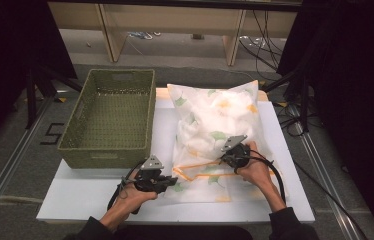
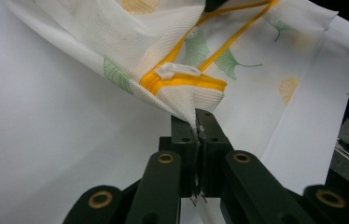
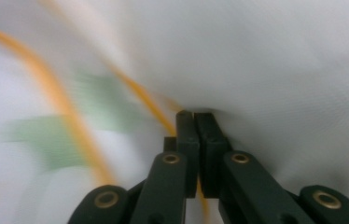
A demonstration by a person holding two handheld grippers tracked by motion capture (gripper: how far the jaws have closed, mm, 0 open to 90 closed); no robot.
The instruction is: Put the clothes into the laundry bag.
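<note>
A white pillowcase (image 1: 218, 135) printed with green and yellow leaves, stuffed with a pillow, lies on a white board (image 1: 100, 197) on the counter, right of a green woven basket (image 1: 111, 117). Dark floor and cables surround them. The left gripper view shows the orange zipper (image 2: 182, 80) end. The left gripper (image 1: 167, 184) has its jaws clamped on that fabric corner; the right gripper (image 1: 225, 159) pinches fabric by the zipper.
</note>
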